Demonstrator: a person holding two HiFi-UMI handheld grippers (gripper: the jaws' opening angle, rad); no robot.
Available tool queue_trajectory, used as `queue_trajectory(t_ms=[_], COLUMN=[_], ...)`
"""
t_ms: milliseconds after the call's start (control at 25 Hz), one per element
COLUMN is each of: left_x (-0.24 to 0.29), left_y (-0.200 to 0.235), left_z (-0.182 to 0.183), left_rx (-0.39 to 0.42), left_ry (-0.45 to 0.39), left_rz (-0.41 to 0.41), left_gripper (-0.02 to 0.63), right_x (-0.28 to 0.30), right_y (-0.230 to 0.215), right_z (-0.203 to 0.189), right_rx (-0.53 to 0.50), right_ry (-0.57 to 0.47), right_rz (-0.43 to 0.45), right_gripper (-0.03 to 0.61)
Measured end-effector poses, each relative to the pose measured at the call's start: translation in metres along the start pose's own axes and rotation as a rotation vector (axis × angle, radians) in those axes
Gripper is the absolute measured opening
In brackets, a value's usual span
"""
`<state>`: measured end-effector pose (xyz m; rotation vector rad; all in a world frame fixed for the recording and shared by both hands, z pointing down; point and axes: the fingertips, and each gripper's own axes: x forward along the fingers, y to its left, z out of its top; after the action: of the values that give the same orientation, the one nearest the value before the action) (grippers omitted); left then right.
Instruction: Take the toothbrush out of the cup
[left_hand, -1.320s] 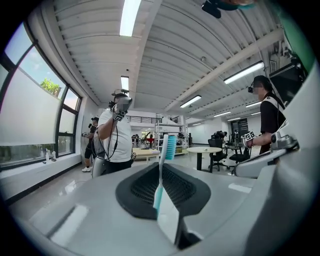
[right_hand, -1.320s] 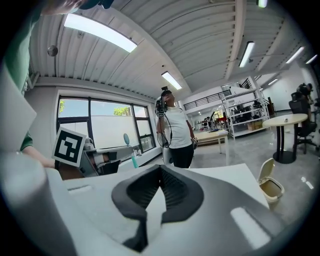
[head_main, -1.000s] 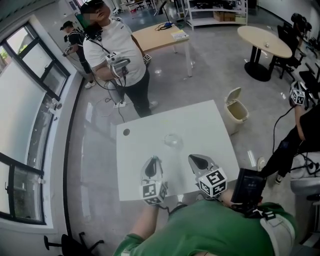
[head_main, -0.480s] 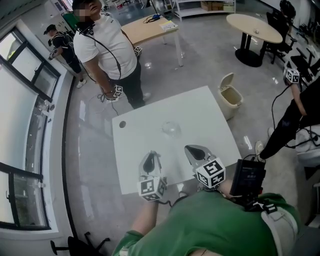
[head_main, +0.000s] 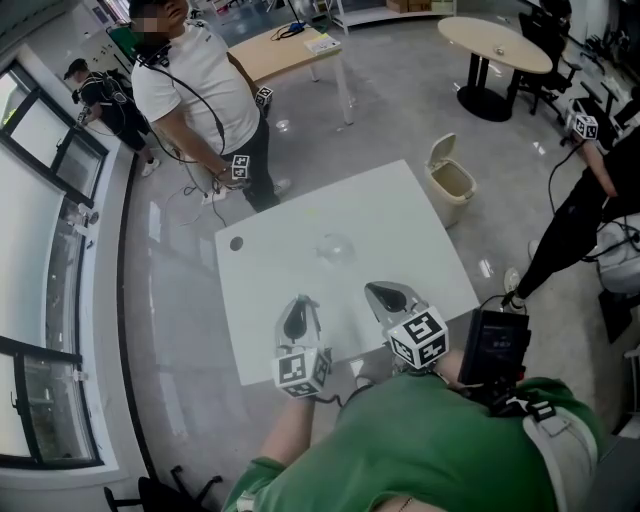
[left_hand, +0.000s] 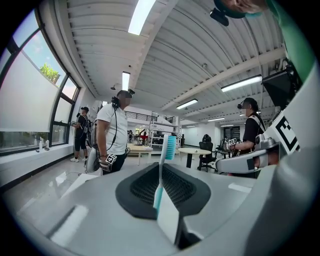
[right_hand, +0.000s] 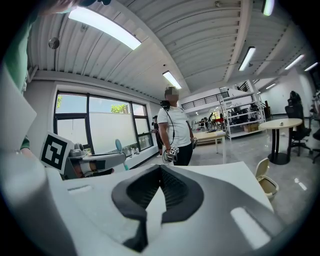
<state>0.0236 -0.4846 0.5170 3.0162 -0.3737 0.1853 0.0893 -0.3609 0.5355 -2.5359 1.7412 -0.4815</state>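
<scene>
A toothbrush (left_hand: 161, 172) with a white and teal handle and teal bristles stands upright between the jaws of my left gripper (left_hand: 162, 186), which is shut on its handle. Seen from the head view, that left gripper (head_main: 300, 312) hovers over the near part of the white table (head_main: 265, 295). A clear cup (head_main: 335, 247) stands apart from it, farther out on the table. My right gripper (head_main: 388, 296) is beside the left one, its jaws (right_hand: 160, 172) closed together with nothing between them. In the right gripper view the brush head (right_hand: 118, 146) sticks up above the left gripper (right_hand: 95, 162).
A person in a white shirt (head_main: 195, 95) stands past the table's far edge holding a marker-cube gripper (head_main: 240, 168). A lidded bin (head_main: 447, 180) sits at the table's far right corner. Another person (head_main: 590, 210) stands at right. A dark round spot (head_main: 236, 243) marks the table's left corner.
Both my grippers stay where they were, the toothbrush still held. The person in the white shirt has lowered the hand-held gripper from chest to hip.
</scene>
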Motion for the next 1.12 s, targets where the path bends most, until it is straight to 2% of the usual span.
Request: queue_trajectory(t_ms=[320, 1120], left_x=[-0.008, 0.016], left_y=[-0.001, 0.007], left_z=[0.006, 0.013], left_rx=[-0.001, 0.006], left_ry=[-0.009, -0.019], left_rz=[-0.008, -0.007], left_gripper=[0.028, 0.028], right_x=[-0.006, 0.013], right_y=[0.006, -0.006], right_z=[0.005, 0.011], right_rx=[-0.006, -0.013], right_ry=[0.001, 0.001], right_rz=[-0.006, -0.008], right_gripper=[0.003, 0.003])
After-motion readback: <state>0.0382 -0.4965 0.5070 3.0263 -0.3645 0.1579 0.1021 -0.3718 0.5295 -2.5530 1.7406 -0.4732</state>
